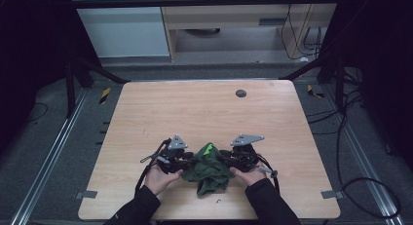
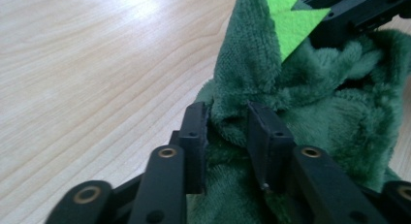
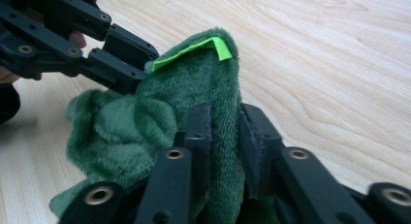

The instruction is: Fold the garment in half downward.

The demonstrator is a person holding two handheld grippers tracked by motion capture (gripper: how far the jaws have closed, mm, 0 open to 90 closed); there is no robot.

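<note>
both hand-held grippers are clamped on the same dark green plush fleece cloth with a bright lime-green strip [image 1: 210,167], which sits bunched near the front edge of the pale wooden table [image 1: 204,108], between the person's two hands. left gripper [image 2: 228,118] has its jaws pinched on a thick fold of the fleece, the pile bulging out on both sides of the pads; right gripper [image 3: 224,122] has a raised ridge of the cloth squeezed between its jaws, just below the lime strip [image 3: 194,48]. in the high view the left gripper [image 1: 181,159] and the right gripper [image 1: 233,158] stand close together on either side of the heap, with most of the cloth hanging loose toward the person

the main risk, as i judge it, is that each grip holds a bunched fold rather than a clean edge or corner. if the hands pull apart from here, the soft pile could slide through the pads, or one layer could slip free while the rest stays caught, leaving the cloth twisted. the two grippers are also very near each other, with the left jaws right against the cloth beside the right ones, so a small inward move could knock them together. the loose part lies close to the table's front edge and could drag over it
</note>
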